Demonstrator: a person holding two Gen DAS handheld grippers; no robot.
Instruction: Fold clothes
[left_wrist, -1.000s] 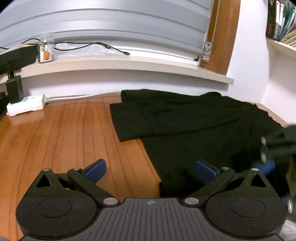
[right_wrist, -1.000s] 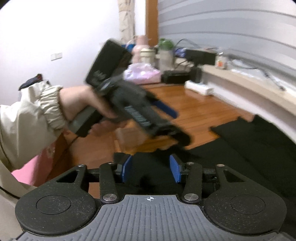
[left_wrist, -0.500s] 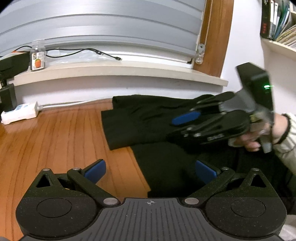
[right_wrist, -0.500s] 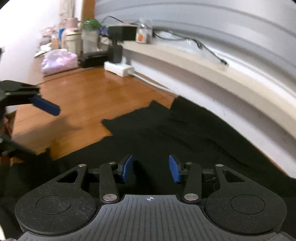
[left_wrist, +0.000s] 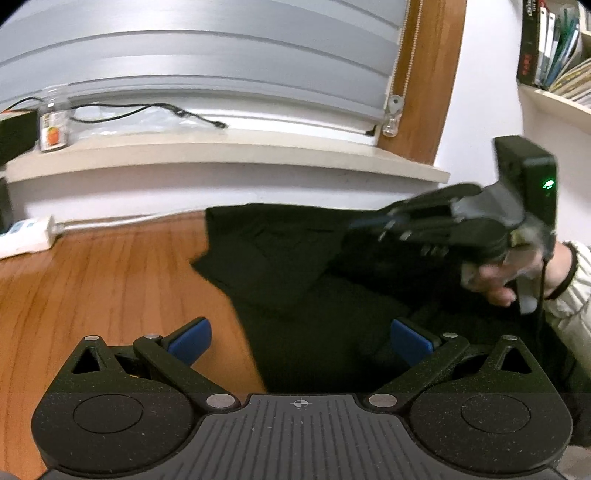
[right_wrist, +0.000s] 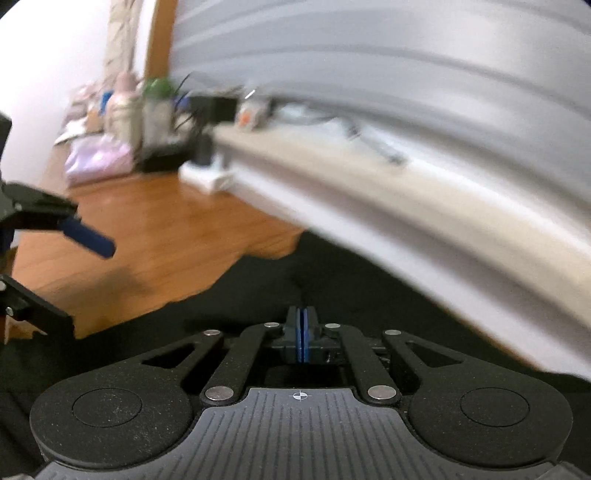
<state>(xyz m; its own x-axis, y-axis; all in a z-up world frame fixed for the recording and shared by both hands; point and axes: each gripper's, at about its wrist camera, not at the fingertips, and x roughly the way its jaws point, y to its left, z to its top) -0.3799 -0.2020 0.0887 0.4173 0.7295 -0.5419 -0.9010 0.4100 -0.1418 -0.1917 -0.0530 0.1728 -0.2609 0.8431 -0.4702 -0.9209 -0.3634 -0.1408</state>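
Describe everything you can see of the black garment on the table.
The black garment is plain dark cloth, matte and soft-looking, spread mostly flat on the wooden table below the window sill. One short sleeve points toward the bare wood, and shallow creases cross the body. Its far edge lies near the wall. The right gripper is shut low over it; whether its pads pinch cloth cannot be told. The left gripper stands open over the near edge, not gripping.
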